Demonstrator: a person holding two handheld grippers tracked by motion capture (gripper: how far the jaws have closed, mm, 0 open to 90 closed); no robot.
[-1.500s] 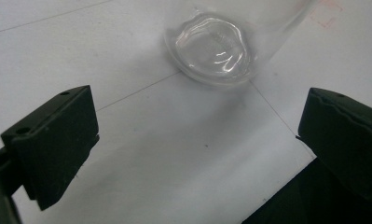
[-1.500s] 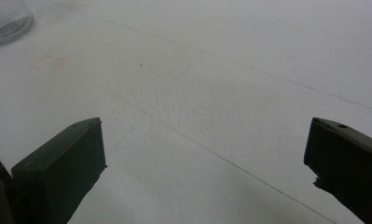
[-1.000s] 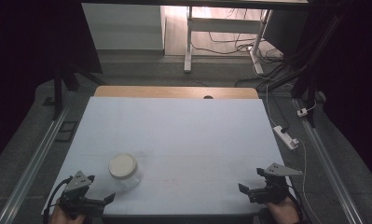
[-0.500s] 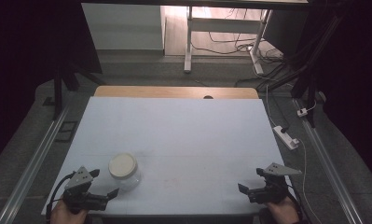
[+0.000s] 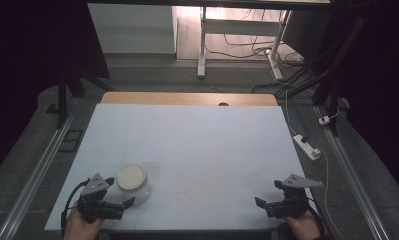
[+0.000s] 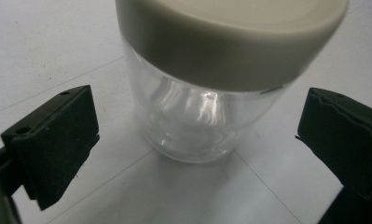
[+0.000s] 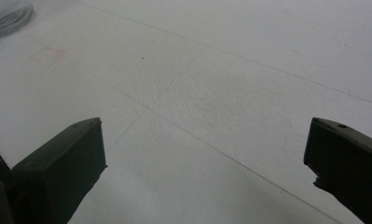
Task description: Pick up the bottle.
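Glass jar (image 6: 207, 116) with cream lid (image 6: 230, 37) upright on white desk (image 5: 197, 150), left claw (image 5: 118, 196) spread around it untouching, right claw (image 5: 263, 200) apart, empty.

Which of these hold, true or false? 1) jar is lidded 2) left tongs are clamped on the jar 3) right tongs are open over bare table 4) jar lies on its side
1) The clear glass jar carries a cream plastic lid. True.
2) The left tongs are clamped on the jar. False: the jaws stand open either side of it, with gaps.
3) The right tongs are open over the white table. True.
4) The jar lies on its side. False: it stands upright.
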